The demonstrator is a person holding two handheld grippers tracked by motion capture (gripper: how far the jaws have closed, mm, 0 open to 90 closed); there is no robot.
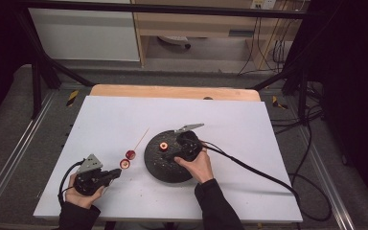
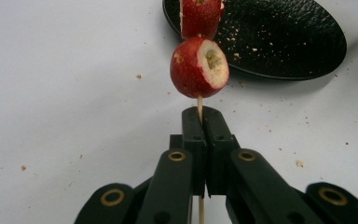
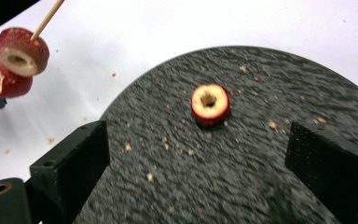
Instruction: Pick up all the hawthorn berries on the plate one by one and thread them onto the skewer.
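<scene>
Jaws of the left gripper (image 2: 200, 122) are closed on a thin wooden skewer (image 2: 199, 103), which passes between them and goes on forward. Two red cored fruit pieces are threaded on this skewer: the nearer red fruit piece (image 2: 198, 68) sits just beyond the jaw tips with its pale cut face turned to the side, and the second red fruit piece (image 2: 201, 17) is touching it from behind. In the high view the left gripper (image 1: 116, 173) is at the front left of the white bench surface (image 1: 105, 120), held by the left hand (image 1: 84, 194), and the bare part of the skewer (image 1: 141, 138) points away toward the far side.

Jaws of the right gripper (image 3: 196, 158) stand wide apart and hold nothing. Between them, farther off, a single red fruit ring with a pale hollow centre (image 3: 209, 103) lies flat on a round black textured plate (image 3: 279, 84), among small pale crumbs (image 3: 168, 144). The right hand (image 1: 199, 165) holds this gripper over the plate, and its black cable (image 1: 249, 167) trails to the right over the bench.
</scene>
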